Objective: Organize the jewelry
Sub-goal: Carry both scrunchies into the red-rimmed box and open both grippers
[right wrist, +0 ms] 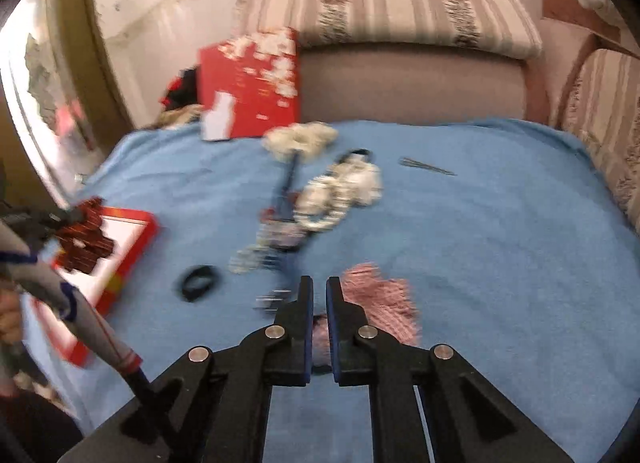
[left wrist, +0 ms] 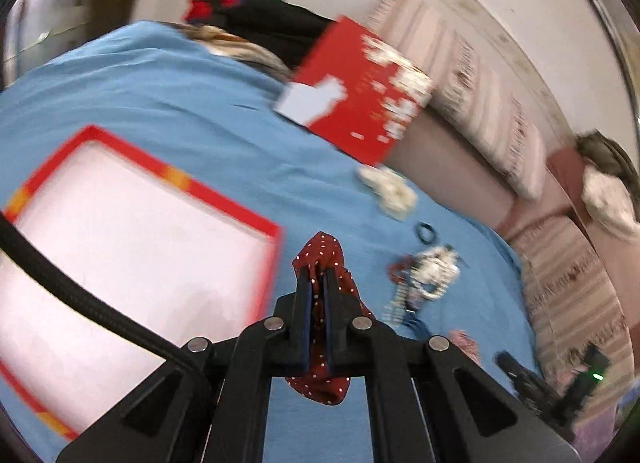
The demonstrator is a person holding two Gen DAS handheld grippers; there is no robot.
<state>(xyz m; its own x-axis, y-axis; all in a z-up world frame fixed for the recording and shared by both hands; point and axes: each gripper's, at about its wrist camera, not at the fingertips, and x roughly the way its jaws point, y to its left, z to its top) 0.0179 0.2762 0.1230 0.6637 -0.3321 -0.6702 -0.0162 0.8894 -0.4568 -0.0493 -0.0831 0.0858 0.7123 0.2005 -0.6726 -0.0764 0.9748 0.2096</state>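
Observation:
My left gripper (left wrist: 317,275) is shut on a dark red, white-dotted scrunchie (left wrist: 325,249) and holds it up beside the open red-rimmed white box (left wrist: 232,202). The right wrist view shows that scrunchie (right wrist: 84,239) hanging over the box's rim (right wrist: 148,231). My right gripper (right wrist: 320,283) is shut, with pink cloth from the pink checked scrunchie (right wrist: 380,299) caught between its fingers, just above the blue blanket (right wrist: 480,243). A tangled pile of pearl and bead jewelry (right wrist: 332,199) lies ahead of it.
The box's red lid (right wrist: 252,83) leans at the back of the bed. A fluffy white scrunchie (right wrist: 300,139), a black hair tie (right wrist: 198,283) and thin dark pins (right wrist: 426,166) lie on the blanket. Striped cushions (right wrist: 400,3) line the far side.

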